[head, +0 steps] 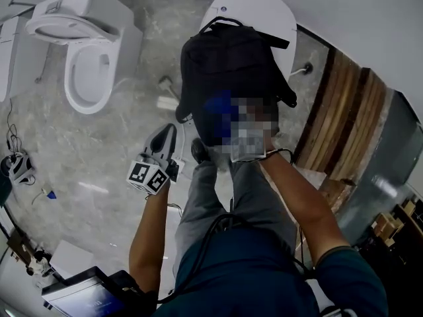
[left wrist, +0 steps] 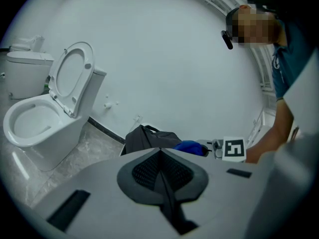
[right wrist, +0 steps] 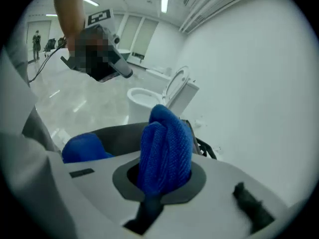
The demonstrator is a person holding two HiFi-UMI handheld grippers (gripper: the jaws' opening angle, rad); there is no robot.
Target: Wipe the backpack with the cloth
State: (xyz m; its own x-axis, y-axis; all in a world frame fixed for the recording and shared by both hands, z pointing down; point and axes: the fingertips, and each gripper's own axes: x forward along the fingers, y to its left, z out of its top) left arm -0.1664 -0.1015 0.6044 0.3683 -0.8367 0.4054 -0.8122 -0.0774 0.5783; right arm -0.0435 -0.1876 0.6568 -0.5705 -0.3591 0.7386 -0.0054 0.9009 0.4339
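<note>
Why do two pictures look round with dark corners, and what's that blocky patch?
Left and right gripper views: wide-angle lenses bend the scene, darken corners. Head view: the mosaic over the backpack was added afterwards. Right gripper view: the blue cloth is sharp, room behind hazy.

A grey marbled tile floor (head: 79, 150) fills the left half of the head view. A white ceramic toilet with its seat and lid raised (head: 89, 51) stands at 10 o'clock. Behind it rises a plain white wall (left wrist: 164, 59), and a dark skirting strip (left wrist: 105, 130) runs where wall meets floor. A white rounded surface (head: 264, 8) sits at 12 o'clock. Brown wooden slats (head: 347, 114) lie at 3 o'clock. A long ceiling strip light (right wrist: 164, 1) glows in the right gripper view.
</note>
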